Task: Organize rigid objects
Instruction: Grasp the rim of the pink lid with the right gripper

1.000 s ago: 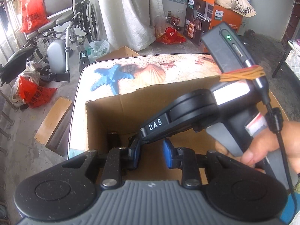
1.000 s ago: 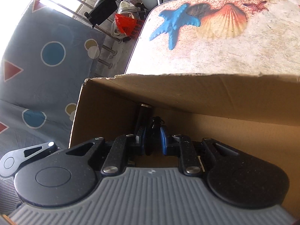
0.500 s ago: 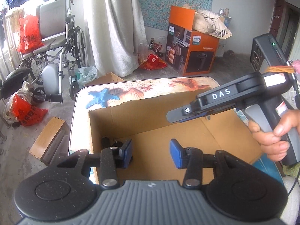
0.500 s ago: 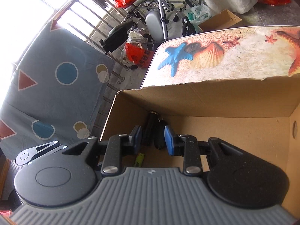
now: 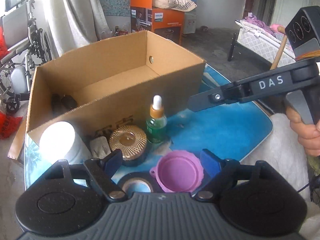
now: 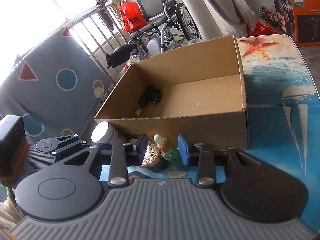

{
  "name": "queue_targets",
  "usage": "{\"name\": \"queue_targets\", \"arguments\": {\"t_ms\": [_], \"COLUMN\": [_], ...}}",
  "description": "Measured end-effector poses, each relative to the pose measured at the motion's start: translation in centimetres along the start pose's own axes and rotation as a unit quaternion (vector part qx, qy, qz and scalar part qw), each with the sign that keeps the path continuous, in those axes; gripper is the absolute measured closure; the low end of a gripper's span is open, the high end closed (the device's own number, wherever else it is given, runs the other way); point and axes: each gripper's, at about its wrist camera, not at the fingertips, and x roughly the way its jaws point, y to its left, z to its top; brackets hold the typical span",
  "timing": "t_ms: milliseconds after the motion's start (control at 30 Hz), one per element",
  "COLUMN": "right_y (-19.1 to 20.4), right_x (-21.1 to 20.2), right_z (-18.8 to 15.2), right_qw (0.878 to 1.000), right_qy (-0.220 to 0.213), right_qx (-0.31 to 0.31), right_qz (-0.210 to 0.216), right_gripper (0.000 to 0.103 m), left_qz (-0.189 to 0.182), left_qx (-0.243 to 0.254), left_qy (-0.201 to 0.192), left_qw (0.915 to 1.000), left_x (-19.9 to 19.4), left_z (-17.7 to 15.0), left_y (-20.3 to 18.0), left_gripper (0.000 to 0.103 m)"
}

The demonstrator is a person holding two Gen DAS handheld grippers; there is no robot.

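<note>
Grippers [image 5: 161, 160] [image 6: 162, 149] (both opening) above bottles

brown corrugated cardboard box [image 5: 124, 108]: matt, raw-cut rim | round gold ribbed lid [image 5: 128, 140]: shiny, metallic look | green dropper bottle [image 5: 156, 122]: glossy, see-through | purple cup [image 5: 179, 173]: smooth, matt, at 3 o'clock of lid | printed tabletop [image 5: 224, 132]: glossy

Btwn left tongs' blue pads [image 5: 210, 163]: pink-purple cup [image 5: 179, 174]. Just ahead: gold ribbed lid [image 5: 128, 141], green dropper bottle [image 5: 156, 123] w/ amber collar, white jar [image 5: 58, 140]. Beyond: plain brown box [image 5: 112, 108]. Table [image 5: 220, 132] blue sea print.
</note>
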Motion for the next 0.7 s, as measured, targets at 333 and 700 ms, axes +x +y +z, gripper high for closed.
{"name": "queue_targets", "arguments": {"t_ms": [333,700], "right_y": [0.8,0.8], "right_x": [6.0,7.2], "right_z": [-6.1,-6.2], "right_qw": [0.998,0.995], "right_qy": [0.047,0.063], "right_qx": [-0.012,-0.045], "right_qz": [-0.046,-0.067], "right_gripper": [0.071,0.091], "left_qz": [0.066,0.058], "left_qx": [0.058,0.05], "left_qy": [0.045,0.043], "left_qw": [0.9951,0.9962], "left_x": [3.9,5.1], "left_z": [-2.7,-1.6], "left_y": [-3.4,-4.1], "left_gripper": [0.021,0.032]}}
